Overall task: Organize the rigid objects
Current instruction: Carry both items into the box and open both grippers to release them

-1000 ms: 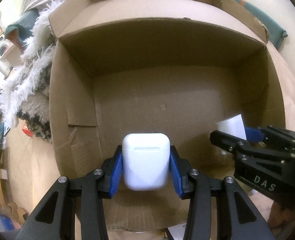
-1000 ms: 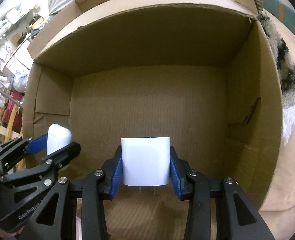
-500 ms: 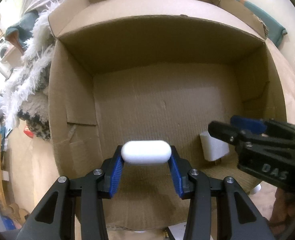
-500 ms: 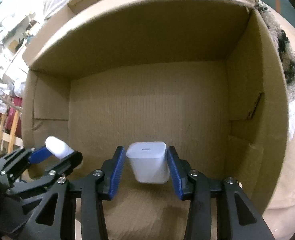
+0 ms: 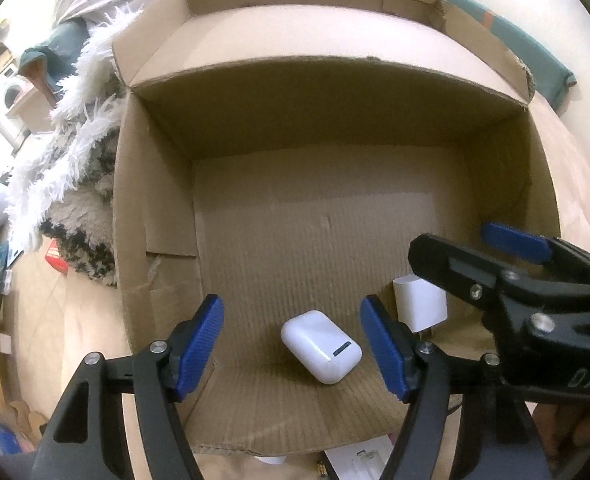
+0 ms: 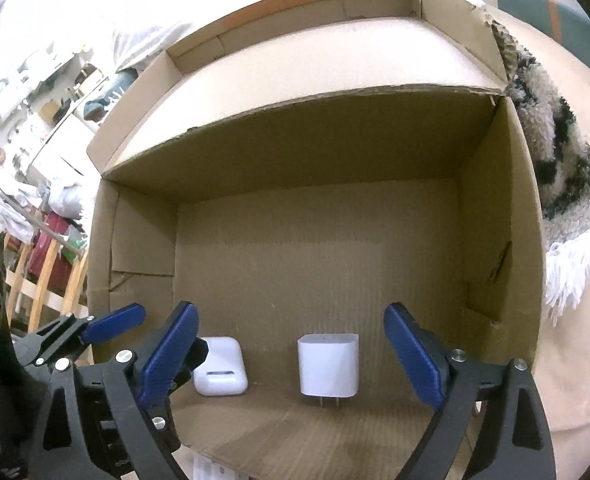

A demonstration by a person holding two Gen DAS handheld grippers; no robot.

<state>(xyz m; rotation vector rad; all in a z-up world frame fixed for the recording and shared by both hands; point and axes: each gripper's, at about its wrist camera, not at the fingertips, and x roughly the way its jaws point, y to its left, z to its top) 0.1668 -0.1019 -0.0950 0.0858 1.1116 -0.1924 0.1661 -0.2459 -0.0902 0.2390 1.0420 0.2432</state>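
A white earbud case (image 5: 322, 346) lies on the floor of an open cardboard box (image 5: 327, 240), below my open, empty left gripper (image 5: 293, 346). A white charger plug (image 6: 329, 364) lies beside it in the box (image 6: 319, 256), prongs toward me, under my open, empty right gripper (image 6: 291, 354). The case also shows in the right wrist view (image 6: 221, 366), and the plug in the left wrist view (image 5: 419, 307), partly hidden behind the right gripper (image 5: 495, 256). The left gripper appears at the lower left of the right wrist view (image 6: 91, 330).
A shaggy white and black rug (image 5: 75, 184) lies left of the box and shows at the right in the right wrist view (image 6: 555, 168). White papers (image 5: 359, 460) lie in front of the box. Wooden furniture and clutter (image 6: 35, 240) stand at the left.
Both grippers have opened. The earbud case and the charger plug have dropped from the fingers and now lie on the box floor.
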